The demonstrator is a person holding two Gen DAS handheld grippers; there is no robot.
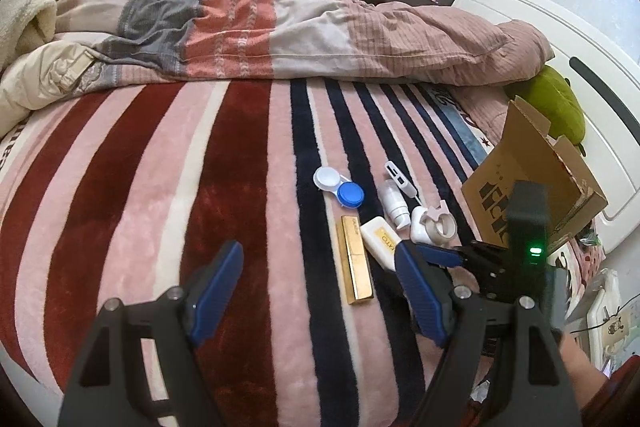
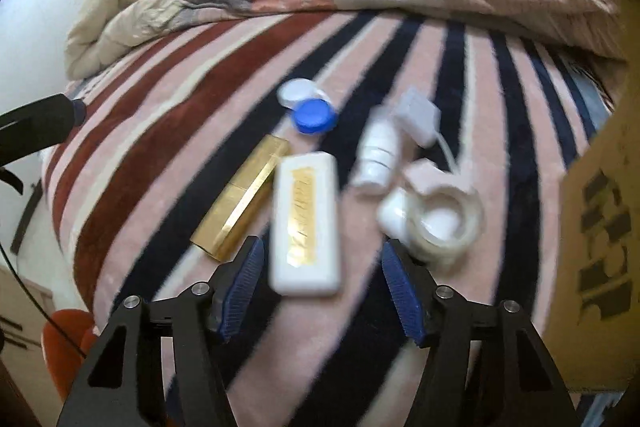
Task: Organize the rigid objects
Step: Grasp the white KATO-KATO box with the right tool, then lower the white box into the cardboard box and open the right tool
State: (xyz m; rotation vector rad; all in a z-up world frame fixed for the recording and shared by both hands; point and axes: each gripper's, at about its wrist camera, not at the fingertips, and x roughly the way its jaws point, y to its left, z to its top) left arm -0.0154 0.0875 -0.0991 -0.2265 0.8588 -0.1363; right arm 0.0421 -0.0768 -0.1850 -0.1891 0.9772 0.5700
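We work over a bed covered by a striped blanket, with a rumpled duvet heaped behind it. At the right edge stands an open cardboard box, which we take to be where the small things belong.

The rigid objects lie in a loose cluster just left of the box. Largest to smallest: a gold bar-shaped case, touching or nearly touching the white flat case beside it; a tape dispenser nearest the box; a small white bottle; a white adapter with its short cable; and a contact lens case with one blue cap, farthest away.

Our left gripper hangs wide and empty over the blanket, left of the gold case. Our right gripper sits low over the near end of the white flat case, jaws half open; the case's end lies between the blue pads, but the right wrist view is smeared, so we cannot be sure whether either pad touches it. We read it as not yet gripped.

The risks: the plush blanket gives, so a jaw may dig into the pile and push the case rather than straddle it. The left pad could also catch the gold case, and only a short end-grip would let the white case pivot out on lifting.
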